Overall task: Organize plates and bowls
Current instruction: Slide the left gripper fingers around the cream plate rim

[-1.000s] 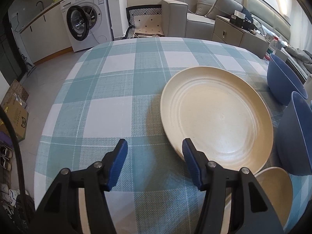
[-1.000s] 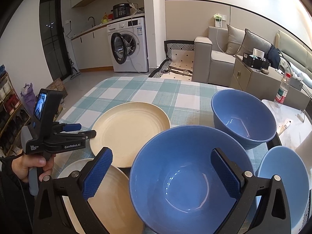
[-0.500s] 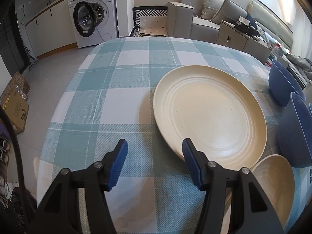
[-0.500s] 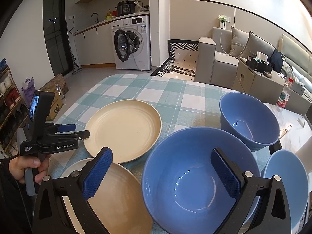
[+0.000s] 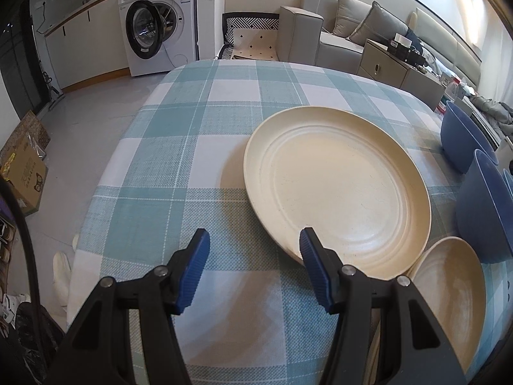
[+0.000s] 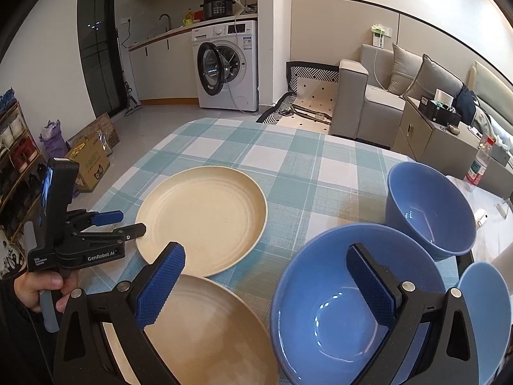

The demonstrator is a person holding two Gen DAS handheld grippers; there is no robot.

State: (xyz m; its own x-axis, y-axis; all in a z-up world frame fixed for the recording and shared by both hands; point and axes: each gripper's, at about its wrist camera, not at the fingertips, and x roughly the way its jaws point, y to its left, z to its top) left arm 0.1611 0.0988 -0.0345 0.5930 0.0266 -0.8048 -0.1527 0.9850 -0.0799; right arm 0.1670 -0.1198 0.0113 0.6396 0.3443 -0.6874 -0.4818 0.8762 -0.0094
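Observation:
A large cream plate (image 5: 336, 186) (image 6: 202, 218) lies flat on the checked tablecloth (image 5: 192, 147). A second cream plate (image 5: 449, 288) (image 6: 205, 327) sits nearer, its rim by the first. Three blue bowls stand to the right: a big one (image 6: 336, 304) (image 5: 481, 208), one behind it (image 6: 429, 208) (image 5: 461, 141), and one at the edge (image 6: 484, 304). My left gripper (image 5: 253, 240) (image 6: 130, 220) is open just left of the large plate's near rim, holding nothing. My right gripper (image 6: 263, 253) is open wide above the near plate and the big bowl, with nothing between its pads.
The table's left edge (image 5: 105, 173) drops to the floor, where a cardboard box (image 6: 88, 160) stands. Beyond the table are a washing machine (image 6: 227, 67), a grey sofa (image 6: 378, 96) and a cabinet (image 6: 426, 134). A water bottle (image 6: 479, 165) stands far right. A hand (image 6: 38, 288) holds the left gripper.
Both grippers have drifted left over the table. In the right wrist view the big blue bowl has slid from between the fingers toward the right finger. Nothing was gripped.

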